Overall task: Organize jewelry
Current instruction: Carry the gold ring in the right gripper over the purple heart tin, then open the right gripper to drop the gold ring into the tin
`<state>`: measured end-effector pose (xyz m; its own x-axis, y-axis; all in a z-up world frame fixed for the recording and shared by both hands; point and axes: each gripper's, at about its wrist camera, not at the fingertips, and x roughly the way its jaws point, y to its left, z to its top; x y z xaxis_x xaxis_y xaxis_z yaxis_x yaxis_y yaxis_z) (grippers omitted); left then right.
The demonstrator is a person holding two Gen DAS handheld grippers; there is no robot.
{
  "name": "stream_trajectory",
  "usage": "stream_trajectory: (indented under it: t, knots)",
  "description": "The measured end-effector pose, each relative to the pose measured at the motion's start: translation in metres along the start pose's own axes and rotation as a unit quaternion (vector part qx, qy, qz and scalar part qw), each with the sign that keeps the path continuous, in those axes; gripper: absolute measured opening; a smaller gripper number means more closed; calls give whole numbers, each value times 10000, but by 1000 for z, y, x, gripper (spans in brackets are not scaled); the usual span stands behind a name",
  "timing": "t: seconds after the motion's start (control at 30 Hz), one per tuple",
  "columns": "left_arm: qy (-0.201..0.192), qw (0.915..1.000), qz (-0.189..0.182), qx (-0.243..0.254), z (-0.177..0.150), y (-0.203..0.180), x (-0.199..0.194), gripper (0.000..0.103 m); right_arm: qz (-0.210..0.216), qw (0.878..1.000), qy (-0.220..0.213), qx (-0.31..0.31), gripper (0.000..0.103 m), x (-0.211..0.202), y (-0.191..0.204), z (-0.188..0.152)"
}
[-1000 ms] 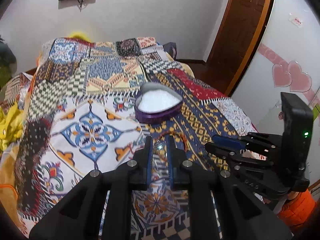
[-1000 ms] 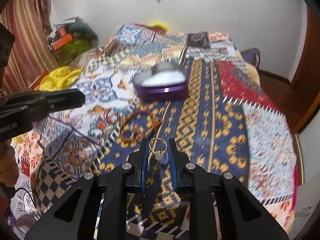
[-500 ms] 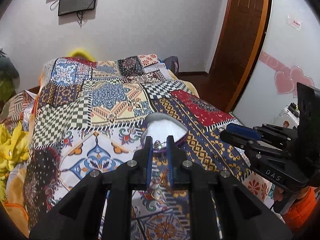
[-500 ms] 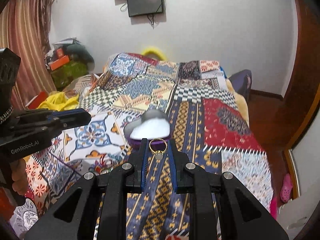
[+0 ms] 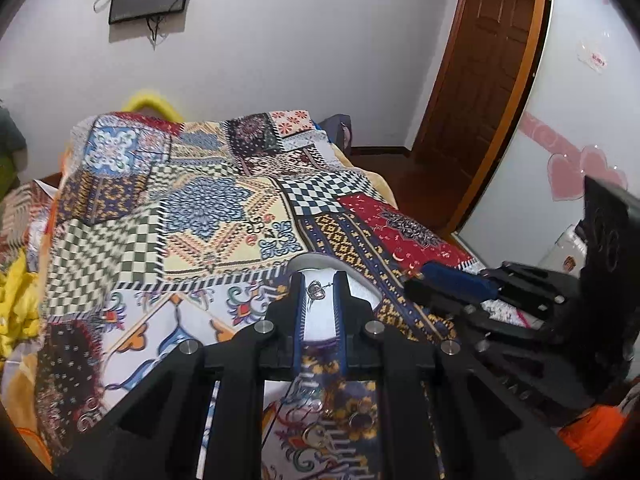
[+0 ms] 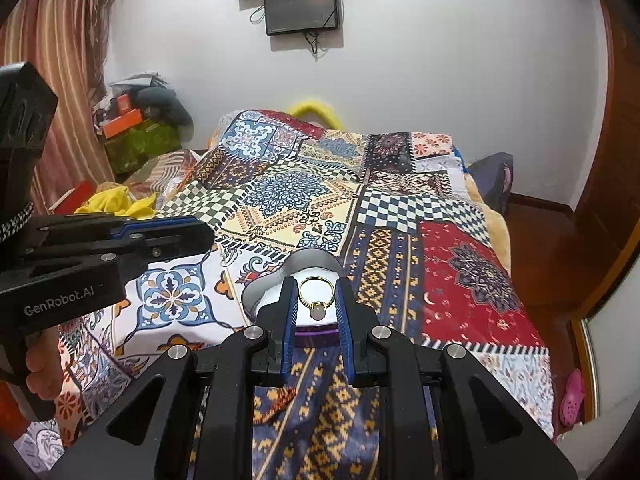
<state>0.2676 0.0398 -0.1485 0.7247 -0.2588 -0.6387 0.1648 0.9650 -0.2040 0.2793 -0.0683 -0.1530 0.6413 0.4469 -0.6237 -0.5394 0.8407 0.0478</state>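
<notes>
My left gripper (image 5: pixel 319 285) is shut on a small silver heart pendant (image 5: pixel 316 289) and holds it above the heart-shaped purple box (image 5: pixel 362 286) with a white lining. My right gripper (image 6: pixel 316 294) is shut on a gold ring (image 6: pixel 316 295) with a pale stone, also held over that box (image 6: pixel 272 292). The box sits on the patchwork bedspread (image 5: pixel 200 216). The right gripper shows at the right of the left wrist view (image 5: pixel 452 286), the left gripper at the left of the right wrist view (image 6: pixel 168 236). More jewelry (image 5: pixel 340 412) lies on the bedspread below my left gripper.
The bed runs back to a white wall with a screen (image 6: pixel 302 8). A wooden door (image 5: pixel 484 80) stands at the right. Yellow cloth (image 6: pixel 116 204) and clutter (image 6: pixel 136 128) lie left of the bed. A pink shoe (image 6: pixel 572 396) lies on the floor.
Both grippers have risen from the bedspread with their pieces and tilted up; the box now lies just behind the fingertips, and the loose jewelry has dropped below view.
</notes>
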Motion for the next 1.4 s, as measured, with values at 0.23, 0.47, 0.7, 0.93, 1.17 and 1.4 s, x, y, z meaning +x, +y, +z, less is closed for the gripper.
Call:
stream_trajectory:
  t: [0.23, 0.47, 0.7, 0.93, 1.17, 1.4]
  knots:
    - [149, 9999, 1, 49, 8, 4, 26, 12, -27, 9999, 87, -90, 17, 19, -2, 4]
    - [305, 9994, 44, 147, 10, 3, 46, 12, -31, 9996, 220, -167, 17, 35, -6, 6]
    - [484, 9988, 45, 56, 8, 8, 61, 12, 61, 9989, 434, -160, 17, 48, -12, 5]
    - [627, 9980, 13, 42, 4, 10, 68, 12, 147, 9979, 595, -233, 18, 54, -11, 2]
    - [609, 9981, 43, 71, 4, 10, 62, 12, 141, 9960, 765, -432, 18, 56, -4, 1]
    - [464, 9987, 152, 117, 7, 8, 40, 15, 21, 9964, 716, -452, 24, 45, -3, 3]
